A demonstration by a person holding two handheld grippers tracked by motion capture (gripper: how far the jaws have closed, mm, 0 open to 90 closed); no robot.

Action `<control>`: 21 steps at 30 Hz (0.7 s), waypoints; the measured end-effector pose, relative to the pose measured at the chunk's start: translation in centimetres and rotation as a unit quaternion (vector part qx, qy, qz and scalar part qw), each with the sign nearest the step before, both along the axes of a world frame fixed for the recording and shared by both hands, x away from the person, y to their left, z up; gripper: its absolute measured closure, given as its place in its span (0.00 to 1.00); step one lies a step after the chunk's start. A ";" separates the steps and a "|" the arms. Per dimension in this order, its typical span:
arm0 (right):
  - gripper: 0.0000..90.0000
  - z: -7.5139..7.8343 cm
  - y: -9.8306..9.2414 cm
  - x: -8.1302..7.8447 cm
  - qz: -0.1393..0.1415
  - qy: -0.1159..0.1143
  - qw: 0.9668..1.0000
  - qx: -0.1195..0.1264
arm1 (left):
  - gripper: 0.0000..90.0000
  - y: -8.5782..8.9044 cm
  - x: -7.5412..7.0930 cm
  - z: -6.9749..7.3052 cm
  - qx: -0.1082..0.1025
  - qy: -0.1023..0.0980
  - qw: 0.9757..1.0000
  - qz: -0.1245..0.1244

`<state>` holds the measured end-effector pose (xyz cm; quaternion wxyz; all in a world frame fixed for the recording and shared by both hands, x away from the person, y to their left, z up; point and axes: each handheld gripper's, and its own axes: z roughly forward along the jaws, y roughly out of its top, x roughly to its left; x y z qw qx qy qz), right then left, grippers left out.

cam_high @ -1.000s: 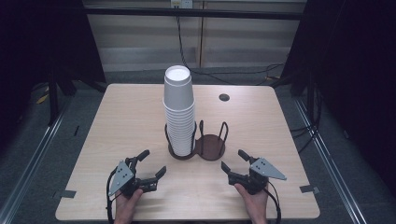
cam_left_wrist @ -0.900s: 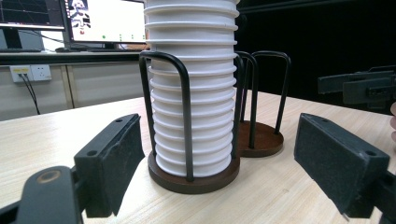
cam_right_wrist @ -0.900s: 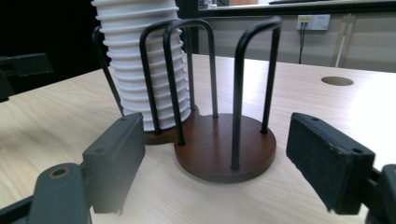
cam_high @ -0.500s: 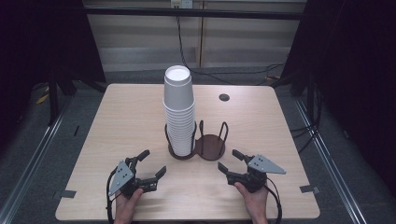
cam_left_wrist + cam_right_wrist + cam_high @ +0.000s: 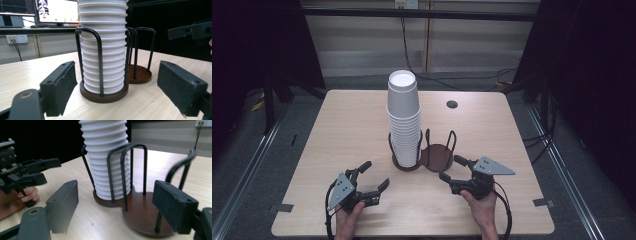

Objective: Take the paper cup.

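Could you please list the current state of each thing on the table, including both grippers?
cup stack: upright, nested, seated in the holder's left ring.
cup holder: flat on the table, right ring empty.
left gripper: open, holding nothing, apart from the holder.
right gripper: open, holding nothing, close to the empty ring.
table: bare wood, small dark round fitting at the far side.

Even overhead light falls on the pale surface (image 5: 352, 130) while the surroundings stay dark. Shadows are soft. Both gripper views blur slightly at near jaws; monitors (image 5: 56, 11) glow overexposed.
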<state>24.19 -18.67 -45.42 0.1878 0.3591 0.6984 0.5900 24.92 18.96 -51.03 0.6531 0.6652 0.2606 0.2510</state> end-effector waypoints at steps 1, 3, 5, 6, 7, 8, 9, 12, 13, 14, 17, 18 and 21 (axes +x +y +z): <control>0.20 0.3 0.1 0.1 0.001 -0.002 1.000 0.002 | 0.18 0.0 0.0 0.0 0.001 0.000 1.000 0.000; 0.20 0.9 0.3 0.3 0.009 -0.005 1.000 0.014 | 0.18 0.0 0.0 0.0 0.001 0.000 1.000 0.002; 0.20 1.6 0.5 0.6 0.013 -0.012 1.000 0.015 | 0.18 0.1 0.0 0.0 0.004 -0.003 1.000 0.005; 0.20 2.0 0.7 0.7 0.016 -0.014 1.000 0.017 | 0.18 0.1 0.0 0.0 0.004 -0.003 1.000 0.007; 0.20 2.4 0.8 0.9 0.020 -0.017 1.000 0.018 | 0.18 0.1 0.0 0.0 0.003 -0.003 1.000 0.006; 0.20 2.9 0.9 1.2 0.025 -0.019 0.999 0.019 | 0.18 0.1 0.0 0.0 0.003 -0.003 1.000 0.006; 0.20 3.3 1.0 1.4 0.029 -0.021 0.999 0.019 | 0.18 0.1 0.0 0.0 0.003 -0.003 1.000 0.006; 0.19 4.5 1.4 2.1 0.041 -0.024 0.999 0.014 | 0.18 0.1 0.0 0.0 0.003 -0.003 1.000 0.006; 0.19 4.8 1.5 2.3 0.046 -0.023 0.999 0.014 | 0.18 0.1 0.0 0.0 0.003 -0.003 1.000 0.006; 0.19 5.1 1.7 2.5 0.051 -0.024 0.998 0.012 | 0.18 0.1 0.0 0.0 0.003 -0.003 1.000 0.006; 0.18 6.3 2.0 3.1 0.060 -0.027 0.998 0.013 | 0.18 0.1 0.0 0.0 0.003 -0.003 1.000 0.006; 0.17 6.7 2.2 3.3 0.062 -0.028 0.998 0.010 | 0.18 0.1 0.0 0.0 0.003 -0.003 1.000 0.006; 0.15 7.9 2.7 3.9 0.069 -0.033 0.997 0.006 | 0.18 0.1 0.0 0.0 0.003 -0.003 1.000 0.006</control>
